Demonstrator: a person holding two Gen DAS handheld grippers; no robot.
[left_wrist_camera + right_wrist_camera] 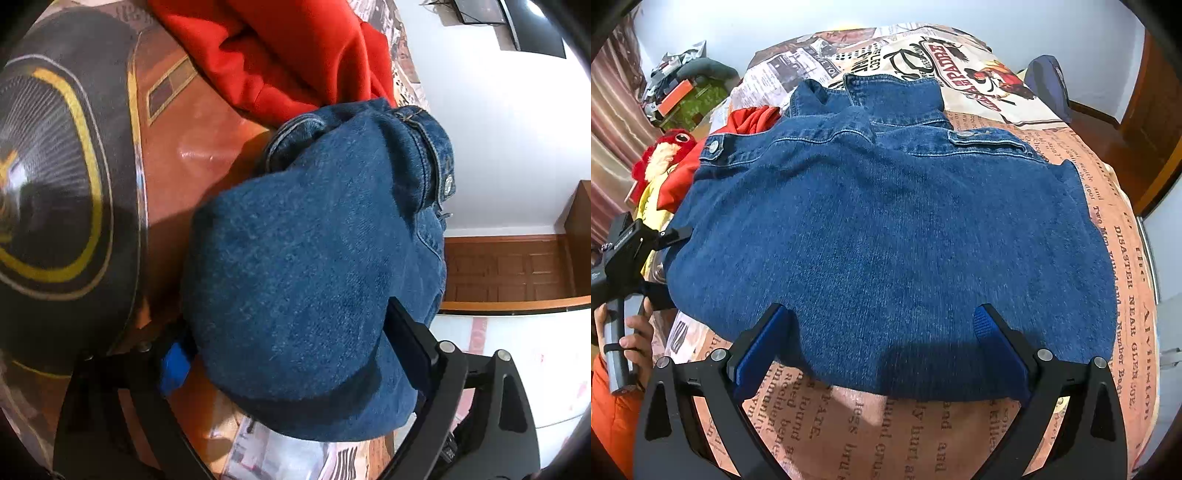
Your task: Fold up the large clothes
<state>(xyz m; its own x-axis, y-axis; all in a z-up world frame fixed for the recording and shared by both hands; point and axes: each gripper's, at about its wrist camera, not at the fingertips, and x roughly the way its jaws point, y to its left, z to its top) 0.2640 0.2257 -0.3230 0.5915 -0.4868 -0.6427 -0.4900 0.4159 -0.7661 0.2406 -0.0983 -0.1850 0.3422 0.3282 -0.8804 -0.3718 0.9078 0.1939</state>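
Observation:
A blue denim jacket [886,229] lies folded on the printed bedspread [879,432], collar at the far side. My right gripper [882,354] is open, its blue-padded fingers [757,354] astride the jacket's near edge, touching the cloth but not clamped. In the left wrist view the denim [314,277] bulges between the fingers of my left gripper [291,354], which stand wide apart at the jacket's left edge. The left gripper also shows in the right wrist view [670,258], held by a hand at the jacket's left side.
A red garment [273,48] lies bunched beyond the jacket; it shows in the right wrist view [753,118] with a red plush toy [665,155]. Clutter [687,92] sits on the floor at far left. A wooden door [1152,122] stands at right.

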